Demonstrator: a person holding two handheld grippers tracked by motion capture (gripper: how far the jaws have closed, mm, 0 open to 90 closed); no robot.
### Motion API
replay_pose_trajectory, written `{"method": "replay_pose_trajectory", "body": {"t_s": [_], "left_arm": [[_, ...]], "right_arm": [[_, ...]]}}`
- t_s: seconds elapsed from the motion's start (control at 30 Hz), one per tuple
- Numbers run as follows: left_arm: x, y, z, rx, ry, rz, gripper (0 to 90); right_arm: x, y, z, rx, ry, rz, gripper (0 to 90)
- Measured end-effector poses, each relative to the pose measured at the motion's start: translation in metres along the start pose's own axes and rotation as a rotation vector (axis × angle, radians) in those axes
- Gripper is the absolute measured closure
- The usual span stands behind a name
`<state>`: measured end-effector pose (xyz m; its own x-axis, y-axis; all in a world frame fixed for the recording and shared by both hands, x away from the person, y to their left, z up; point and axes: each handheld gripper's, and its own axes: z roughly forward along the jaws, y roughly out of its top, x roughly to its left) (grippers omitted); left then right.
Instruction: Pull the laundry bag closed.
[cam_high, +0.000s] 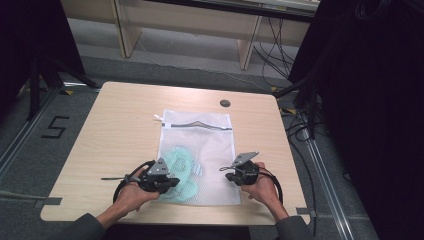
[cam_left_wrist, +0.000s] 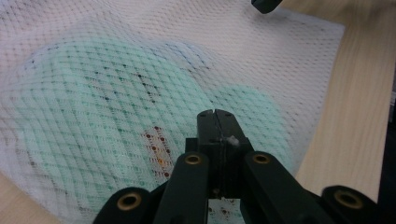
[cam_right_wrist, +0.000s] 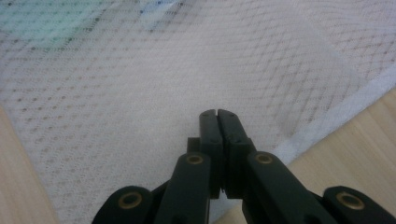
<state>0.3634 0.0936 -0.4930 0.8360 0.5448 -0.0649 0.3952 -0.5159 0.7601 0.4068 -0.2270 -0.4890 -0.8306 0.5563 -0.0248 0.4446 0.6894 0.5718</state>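
- White mesh bag (cam_high: 200, 150) lies flat mid-worktop (cam_high: 115, 130), its zipper end toward the far edge, a mint-green garment (cam_high: 180, 165) inside its near-left part
- Left gripper (cam_high: 167, 184) at the bag's near-left corner, fingers (cam_left_wrist: 208, 128) pinched on the mesh
- Right gripper (cam_high: 231, 176) at the near-right corner, fingers (cam_right_wrist: 209, 126) pressed together over mesh by the white hem

Wood table (cam_high: 115, 130), pale top, rounded corners. Small dark round disc (cam_high: 225, 103) on it near the far edge, just beyond the middle. Grey floor all round. A "5" (cam_high: 54, 127) marked on the floor, left of the table. Black tripod (cam_high: 40, 75) far left. Pale wooden bench legs (cam_high: 127, 30) at the back. Black cables (cam_high: 272, 55) trail over the floor back right, beside a black curtain (cam_high: 370, 100). Metal rail (cam_high: 325, 200) along the right side.
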Motion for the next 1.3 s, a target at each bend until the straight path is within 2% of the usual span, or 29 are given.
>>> {"method": "replay_pose_trajectory", "body": {"t_s": [0.03, 0.1, 0.13, 0.17, 0.2, 0.23, 0.27, 0.3, 0.37, 0.4, 0.47, 0.53, 0.57, 0.63, 0.67, 0.7, 0.73, 0.8, 0.9, 0.93, 1.0, 1.03, 1.07, 1.1, 1.17, 1.2, 1.23, 1.27, 1.3], "left_arm": [[0.001, 0.000, 0.001, 0.011, 0.001, 0.011, 89.4], [0.002, -0.002, 0.004, 0.019, -0.003, -0.022, 89.4], [0.004, -0.001, 0.004, 0.026, 0.007, 0.006, 89.4], [0.004, -0.001, 0.005, 0.026, 0.007, -0.018, 89.4], [0.006, -0.001, 0.005, 0.030, 0.016, 0.007, 89.4], [0.007, -0.002, 0.005, 0.030, 0.016, -0.021, 89.4], [0.009, -0.001, 0.005, 0.031, 0.017, 0.007, 89.5], [0.008, -0.002, 0.005, 0.032, 0.025, -0.020, 89.4], [0.009, -0.002, 0.006, 0.046, 0.032, -0.007, 89.5], [0.010, -0.002, 0.006, 0.050, 0.031, 0.005, 89.5], [0.009, -0.003, 0.008, 0.053, 0.029, -0.005, 89.5], [0.011, -0.003, 0.007, 0.061, 0.033, 0.006, 89.5], [0.013, -0.003, 0.007, 0.060, 0.038, -0.001, 89.5], [0.014, -0.003, 0.008, 0.060, 0.049, 0.003, 89.5], [0.016, -0.003, 0.008, 0.070, 0.041, 0.026, 89.5], [0.017, -0.002, 0.008, 0.072, 0.037, 0.008, 89.5], [0.019, -0.002, 0.008, 0.067, 0.052, 0.017, 89.5], [0.022, -0.002, 0.009, 0.069, 0.058, -0.004, 89.5], [0.028, -0.001, 0.009, 0.075, 0.069, -0.001, 89.5], [0.030, 0.000, 0.009, 0.078, 0.076, 0.014, 89.5], [0.033, 0.000, 0.009, 0.080, 0.086, -0.002, 89.5], [0.035, 0.000, 0.008, 0.084, 0.096, 0.013, 89.5], [0.039, 0.000, 0.008, 0.081, 0.107, -0.002, 89.5], [0.041, 0.000, 0.008, 0.081, 0.105, -0.008, 89.5], [0.045, 0.001, 0.008, 0.086, 0.111, 0.015, 89.4], [0.046, 0.001, 0.008, 0.087, 0.099, -0.004, 89.5], [0.046, 0.001, 0.008, 0.087, 0.099, -0.004, 89.5], [0.049, 0.002, 0.008, 0.088, 0.104, 0.026, 89.5], [0.050, 0.002, 0.009, 0.084, 0.106, 0.008, 89.5]], "right_arm": [[0.000, 0.000, 0.001, 0.008, -0.003, -0.002, 89.9], [0.001, 0.000, 0.002, 0.037, -0.006, -0.013, 89.9], [0.001, -0.001, 0.004, 0.030, -0.008, -0.023, 89.9], [0.002, -0.001, 0.004, 0.037, 0.001, -0.011, 90.0], [0.003, 0.000, 0.003, 0.052, -0.002, -0.016, 90.0], [0.003, 0.000, 0.003, 0.053, -0.001, -0.024, 90.0], [0.004, -0.001, 0.004, 0.039, 0.002, -0.027, 90.0], [0.005, -0.001, 0.004, 0.043, 0.004, -0.008, 90.0], [0.006, 0.000, 0.003, 0.061, -0.002, -0.020, 90.0], [0.005, 0.001, 0.003, 0.050, -0.011, -0.049, 90.0], [0.007, 0.000, 0.003, 0.053, -0.003, -0.035, 90.0], [0.008, 0.001, 0.004, 0.057, 0.002, -0.060, 90.0], [0.011, 0.001, 0.003, 0.065, -0.003, -0.053, 90.0], [0.011, 0.002, 0.003, 0.066, 0.003, -0.057, 90.0], [0.014, 0.002, 0.003, 0.073, 0.008, -0.050, 90.0], [0.015, 0.002, 0.003, 0.074, 0.010, -0.062, 90.0], [0.015, 0.002, 0.003, 0.074, 0.010, -0.062, 90.0], [0.016, 0.002, 0.003, 0.073, 0.018, -0.073, 90.0], [0.020, 0.004, 0.004, 0.075, 0.030, -0.094, 90.0], [0.021, 0.004, 0.004, 0.074, 0.028, -0.102, 90.0], [0.027, 0.006, 0.006, 0.077, 0.044, -0.115, 90.0], [0.027, 0.007, 0.006, 0.076, 0.043, -0.132, 90.0], [0.029, 0.008, 0.005, 0.088, 0.056, -0.129, 90.0], [0.031, 0.008, 0.007, 0.074, 0.057, -0.119, 90.0], [0.032, 0.009, 0.007, 0.079, 0.071, -0.120, 90.0], [0.030, 0.010, 0.008, 0.067, 0.080, -0.151, 90.0], [0.030, 0.010, 0.008, 0.067, 0.080, -0.151, 90.0], [0.031, 0.010, 0.008, 0.075, 0.085, -0.142, 90.0], [0.033, 0.010, 0.008, 0.072, 0.092, -0.131, 90.0]]}}
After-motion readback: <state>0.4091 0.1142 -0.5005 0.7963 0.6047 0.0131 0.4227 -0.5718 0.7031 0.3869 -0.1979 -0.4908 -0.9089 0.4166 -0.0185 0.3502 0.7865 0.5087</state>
